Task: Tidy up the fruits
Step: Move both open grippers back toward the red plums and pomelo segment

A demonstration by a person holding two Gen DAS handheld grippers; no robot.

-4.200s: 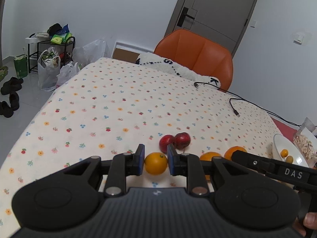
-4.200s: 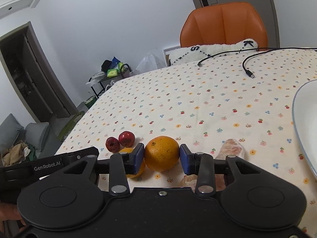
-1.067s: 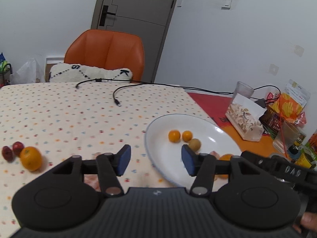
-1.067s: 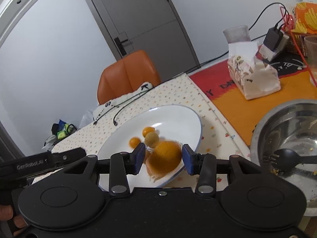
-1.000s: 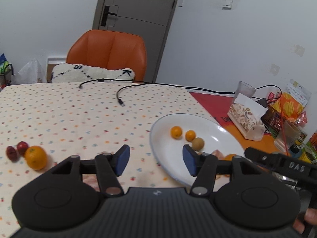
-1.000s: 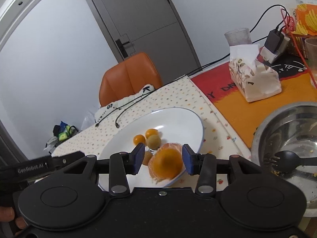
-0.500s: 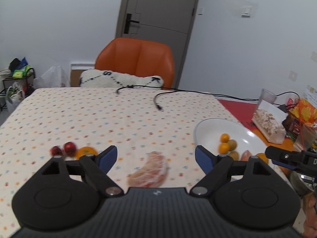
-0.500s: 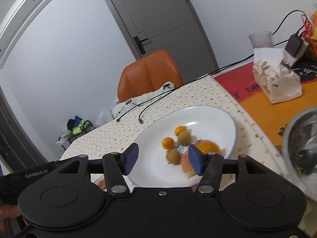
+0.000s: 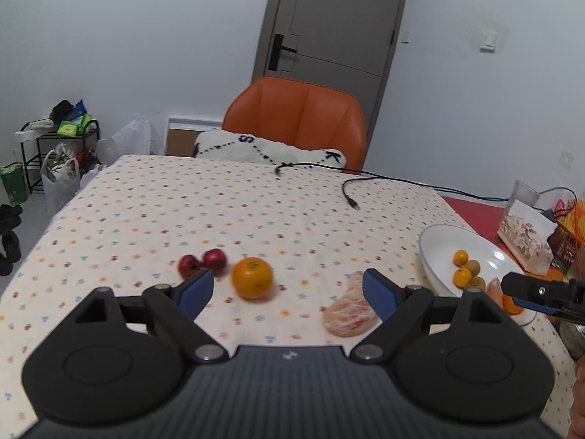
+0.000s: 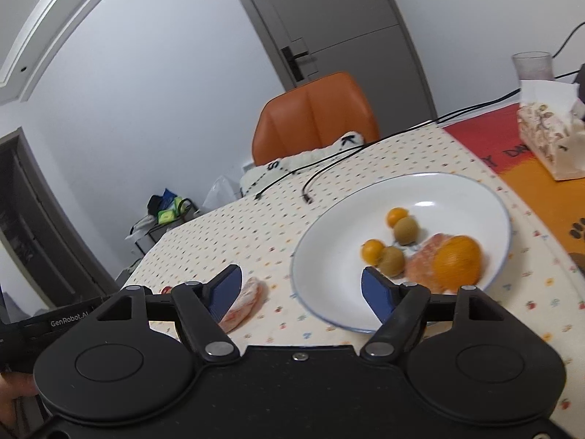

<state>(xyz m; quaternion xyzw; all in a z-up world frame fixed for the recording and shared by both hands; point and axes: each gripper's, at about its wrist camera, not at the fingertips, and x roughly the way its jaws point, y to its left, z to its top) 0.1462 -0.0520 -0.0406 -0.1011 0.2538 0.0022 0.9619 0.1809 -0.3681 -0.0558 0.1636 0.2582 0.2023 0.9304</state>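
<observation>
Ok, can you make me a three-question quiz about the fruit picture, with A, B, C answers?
1. Where is the big orange that the right gripper faces?
A. in the plate
B. on the chair
C. in the cup

2. How many red fruits lie on the cloth?
A. five
B. none
C. two

3. How is the left gripper?
A. shut on a pear
B. open
C. shut on a cable

Answers:
1. A, it sits inside the white plate beside the small fruits.
2. C, two dark red ones lie side by side, left of the other orange.
3. B, its blue pads stand wide apart with nothing between them.
</observation>
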